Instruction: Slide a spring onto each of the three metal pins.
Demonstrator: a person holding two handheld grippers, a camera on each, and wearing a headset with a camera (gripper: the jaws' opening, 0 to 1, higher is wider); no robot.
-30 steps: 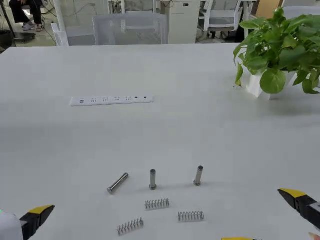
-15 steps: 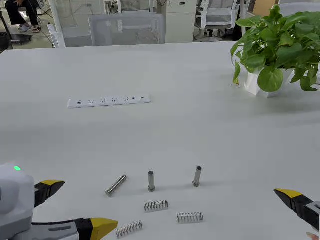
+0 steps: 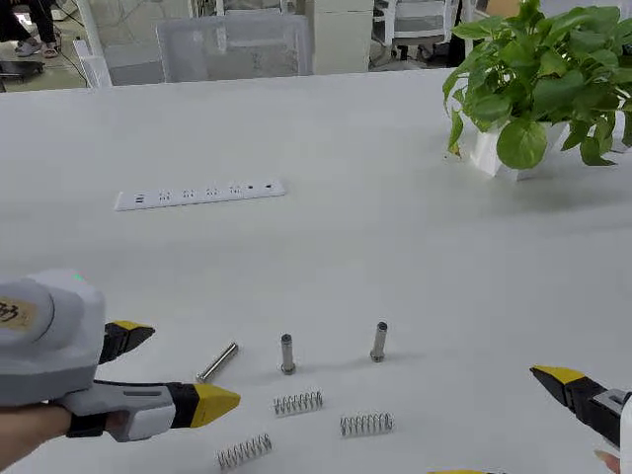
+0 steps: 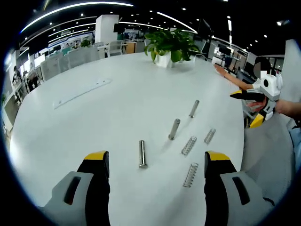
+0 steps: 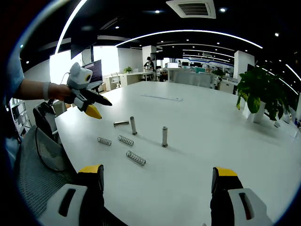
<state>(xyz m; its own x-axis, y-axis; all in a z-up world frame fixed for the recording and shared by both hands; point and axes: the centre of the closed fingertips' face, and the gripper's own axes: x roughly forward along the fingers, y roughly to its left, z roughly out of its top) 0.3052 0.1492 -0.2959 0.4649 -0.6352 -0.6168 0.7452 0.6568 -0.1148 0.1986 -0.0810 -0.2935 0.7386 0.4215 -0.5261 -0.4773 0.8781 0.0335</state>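
Three metal pins sit on the white table: one lies flat [image 3: 216, 361], two stand upright [image 3: 286, 354] [image 3: 379, 341]. Three springs lie loose in front of them [image 3: 297, 402] [image 3: 366, 424] [image 3: 244, 451]. My left gripper [image 3: 188, 367] hovers open just left of the lying pin [image 4: 142, 153], which sits between its jaws in the left gripper view, with a spring [image 4: 190, 174] to the right. My right gripper [image 3: 484, 423] is open at the lower right, apart from everything. In the right gripper view the pins [image 5: 133, 125] [image 5: 164, 136] and springs [image 5: 135, 157] lie ahead.
A white power strip [image 3: 199, 194] lies further back on the left. A potted green plant [image 3: 538, 74] stands at the back right. A white chair [image 3: 232, 44] stands behind the table's far edge.
My left gripper has risen from the lower left corner and moved right, toward the lying pin. The right gripper has hardly moved. The head camera has shifted a little.
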